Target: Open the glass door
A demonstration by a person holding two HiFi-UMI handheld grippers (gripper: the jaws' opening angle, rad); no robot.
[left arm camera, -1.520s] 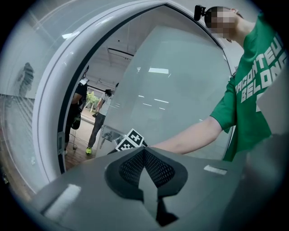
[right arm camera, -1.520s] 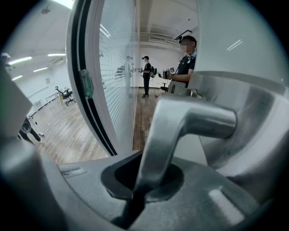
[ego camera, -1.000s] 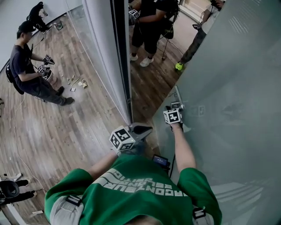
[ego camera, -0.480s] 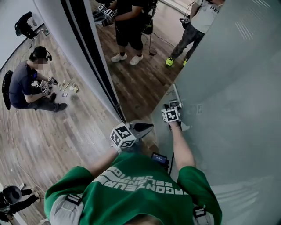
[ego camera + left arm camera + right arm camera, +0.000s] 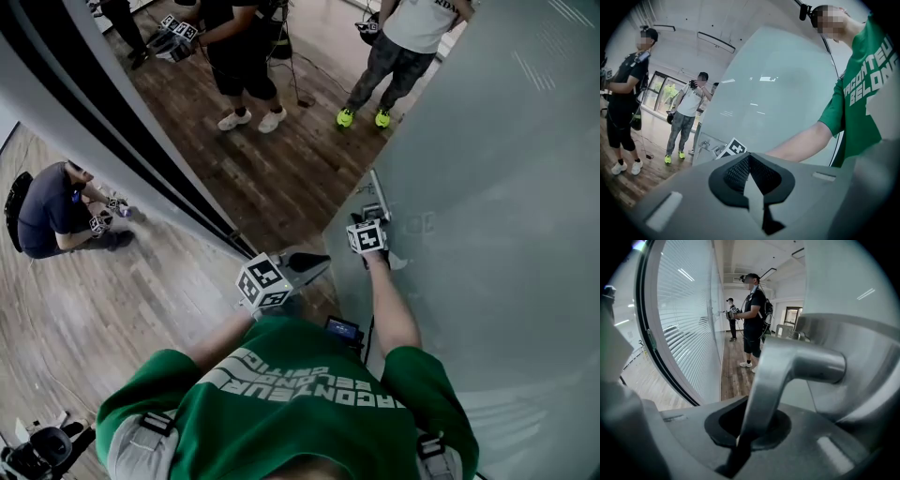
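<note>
One curved metal door handle (image 5: 766, 380) sits clamped in the right gripper (image 5: 740, 439).

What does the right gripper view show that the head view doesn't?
Only the right gripper view shows the right hand-held gripper from close up, with its jaws clamped on the metal door handle. Only the head view shows the left hand-held gripper, the wearer's green shirt and a crouching person. Both views show the glass door, the wooden floor and a standing person in black.
</note>
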